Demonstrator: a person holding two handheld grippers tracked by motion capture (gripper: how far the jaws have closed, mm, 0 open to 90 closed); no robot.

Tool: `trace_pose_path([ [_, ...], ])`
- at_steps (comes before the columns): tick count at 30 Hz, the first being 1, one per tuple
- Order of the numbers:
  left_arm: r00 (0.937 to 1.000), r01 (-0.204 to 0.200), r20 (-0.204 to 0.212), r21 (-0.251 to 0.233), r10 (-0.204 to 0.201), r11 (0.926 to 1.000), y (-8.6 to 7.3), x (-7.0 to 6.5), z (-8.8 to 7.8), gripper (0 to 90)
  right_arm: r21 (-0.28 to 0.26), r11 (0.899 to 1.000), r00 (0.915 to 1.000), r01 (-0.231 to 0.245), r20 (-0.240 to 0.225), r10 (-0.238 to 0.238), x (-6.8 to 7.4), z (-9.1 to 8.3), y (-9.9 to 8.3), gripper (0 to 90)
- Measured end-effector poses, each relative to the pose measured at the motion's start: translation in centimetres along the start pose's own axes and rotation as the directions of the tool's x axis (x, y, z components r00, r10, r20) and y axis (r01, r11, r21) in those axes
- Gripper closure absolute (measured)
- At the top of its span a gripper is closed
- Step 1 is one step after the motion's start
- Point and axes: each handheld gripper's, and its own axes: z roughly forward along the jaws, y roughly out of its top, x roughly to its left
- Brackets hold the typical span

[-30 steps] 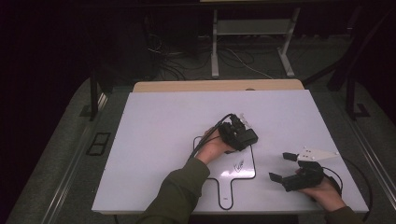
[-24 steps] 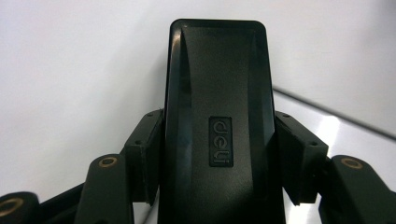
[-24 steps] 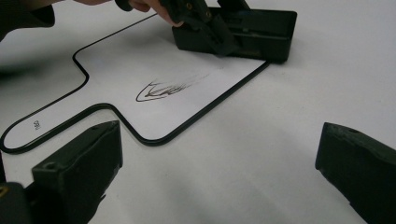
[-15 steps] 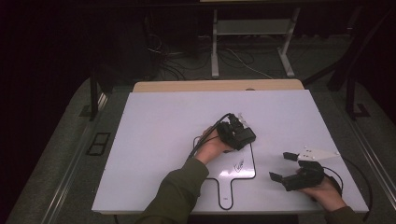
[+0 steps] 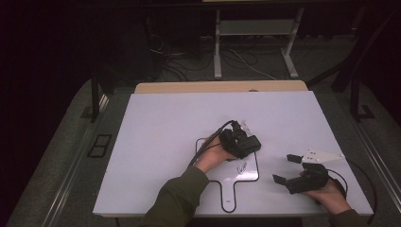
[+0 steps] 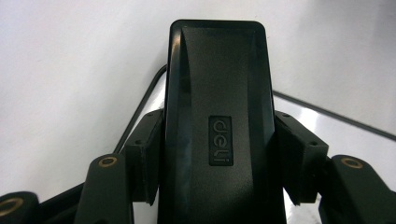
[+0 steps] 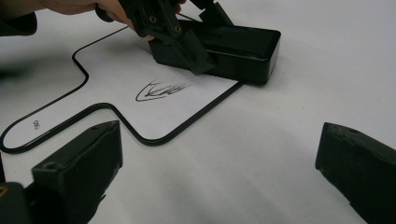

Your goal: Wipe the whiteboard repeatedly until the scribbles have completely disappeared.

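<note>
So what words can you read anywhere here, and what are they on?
"deli": raised brand name on top of the black eraser, held between the left gripper's jaws.
Black scribble on the small whiteboard: a drawing, not letters.
Tiny mark on the whiteboard's handle: too small to read.

White surface (image 5: 165, 142) bearing black paddle-shaped outline (image 5: 257, 177) with scribble (image 5: 242, 166); wooden board (image 5: 189, 87) behind; floor cables (image 5: 236, 59).

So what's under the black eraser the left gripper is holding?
The eraser rests on a small whiteboard with a black rim and a scribble beside it. Whatever lies directly beneath the eraser is covered.
</note>
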Motion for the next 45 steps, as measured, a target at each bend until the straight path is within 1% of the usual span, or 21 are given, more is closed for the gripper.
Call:
trace_pose_path([
  [4, 0.9999, 0.013, 0.001, -0.002, -0.013, 0.9999, -0.6, 0.1, -0.4, 38.9, 0.002, 1.000, 1.0000, -0.001, -0.003, 0.001, 0.0, 0.1, 0.0, 0.0],
  [7, 1.0000, 0.003, 0.006, 0.002, -0.003, 1.0000, -0.9, -0.1, -0.7, 38.9, 0.005, 1.000, 1.0000, -0.002, -0.001, 0.002, -0.1, 0.1, 0.0, 0.0],
  [15, 0.9996, -0.016, 0.024, -0.010, 0.016, 0.9998, -1.6, -1.8, -1.1, 38.9, 0.007, 1.000, 1.0000, -0.001, -0.003, 0.001, 0.0, 0.2, 0.0, 0.0],
  [16, 0.9995, -0.001, 0.033, -0.012, 0.001, 0.9999, -1.7, -2.1, -1.1, 38.9, 0.007, 1.000, 1.0000, 0.000, -0.003, 0.000, 0.0, 0.2, 0.0, 0.0],
  [17, 0.9994, -0.008, 0.033, -0.018, 0.008, 0.9998, -1.7, -2.2, -1.1, 38.9, 0.008, 1.000, 1.0000, 0.000, -0.003, 0.000, 0.0, 0.2, 0.0, 0.0],
  [18, 0.9992, 0.008, 0.039, -0.028, -0.006, 0.9996, -1.8, -2.6, -1.1, 38.9, 0.008, 1.000, 1.0000, -0.001, -0.002, 0.001, 0.0, 0.2, 0.0, 0.0],
  [20, 0.9987, -0.009, 0.050, -0.021, 0.010, 0.9997, -1.9, -3.2, -1.2, 38.9, 0.008, 1.000, 1.0000, -0.002, -0.002, 0.002, 0.0, 0.2, 0.0, 0.0],
  [21, 0.9986, -0.002, 0.052, -0.030, 0.004, 0.9995, -1.9, -3.5, -1.2, 38.9, 0.007, 1.000, 1.0000, -0.002, -0.002, 0.002, 0.0, 0.1, 0.0, 0.0],
  [22, 0.9983, -0.017, 0.056, -0.026, 0.019, 0.9995, -1.9, -3.8, -1.2, 38.9, 0.007, 1.000, 1.0000, -0.002, -0.002, 0.002, 0.0, 0.1, 0.0, 0.0],
  [23, 0.9981, -0.009, 0.061, -0.033, 0.011, 0.9994, -2.0, -4.1, -1.2, 38.9, 0.008, 1.000, 1.0000, -0.002, -0.001, 0.002, 0.0, 0.2, 0.0, 0.0],
  [24, 0.9975, -0.022, 0.066, -0.028, 0.023, 0.9994, -2.0, -4.3, -1.3, 38.9, 0.008, 1.000, 1.0000, -0.002, -0.001, 0.002, 0.0, 0.2, 0.0, 0.0],
  [28, 0.9953, -0.022, 0.093, -0.037, 0.025, 0.9991, -2.3, -5.4, -1.4, 38.9, 0.008, 1.000, 1.0000, -0.001, -0.001, 0.001, 0.0, 0.1, 0.0, 0.0],
  [30, 0.9953, -0.033, 0.090, -0.038, 0.036, 0.9987, -2.4, -5.7, -1.5, 38.9, 0.008, 1.000, 1.0000, -0.001, 0.000, 0.001, 0.0, 0.1, 0.0, 0.0],
  [31, 0.9951, -0.044, 0.087, -0.032, 0.046, 0.9985, -2.4, -5.6, -1.5, 38.9, 0.008, 1.000, 1.0000, -0.001, 0.000, 0.001, 0.0, 0.1, 0.0, 0.0],
  [33, 0.9967, -0.021, 0.077, -0.045, 0.024, 0.9988, -2.4, -5.1, -1.4, 38.9, 0.008, 1.000, 1.0000, -0.002, 0.000, 0.002, 0.0, 0.1, 0.0, 0.0],
  [34, 0.9973, -0.026, 0.068, -0.035, 0.028, 0.9990, -2.4, -4.6, -1.5, 38.9, 0.008, 1.000, 1.0000, -0.002, 0.000, 0.002, 0.0, 0.1, 0.0, 0.0],
  [35, 0.9980, -0.008, 0.062, -0.043, 0.010, 0.9991, -2.5, -4.3, -1.5, 38.9, 0.006, 1.000, 1.0000, 0.001, 0.000, -0.001, 0.0, 0.1, 0.0, 0.0],
  [37, 0.9991, -0.001, 0.041, -0.035, 0.003, 0.9994, -2.6, -3.4, -1.6, 38.9, 0.005, 1.000, 1.0000, 0.000, 0.001, 0.000, 0.0, 0.1, 0.0, 0.0],
  [40, 0.9995, 0.027, 0.015, -0.035, -0.027, 0.9990, -2.7, -2.2, -1.6, 38.9, 0.007, 1.000, 1.0000, -0.001, 0.001, 0.001, -0.1, 0.1, 0.0, 0.0],
  [42, 0.9988, 0.048, 0.009, -0.040, -0.048, 0.9980, -2.9, -1.6, -1.7, 38.9, 0.007, 1.000, 1.0000, -0.001, 0.001, 0.001, -0.1, 0.1, 0.0, 0.0],
  [45, 0.9988, 0.047, 0.012, -0.035, -0.047, 0.9983, -3.0, -1.8, -1.8, 38.9, 0.006, 1.000, 1.0000, -0.001, 0.000, 0.001, -0.1, 0.1, 0.0, 0.0],
])
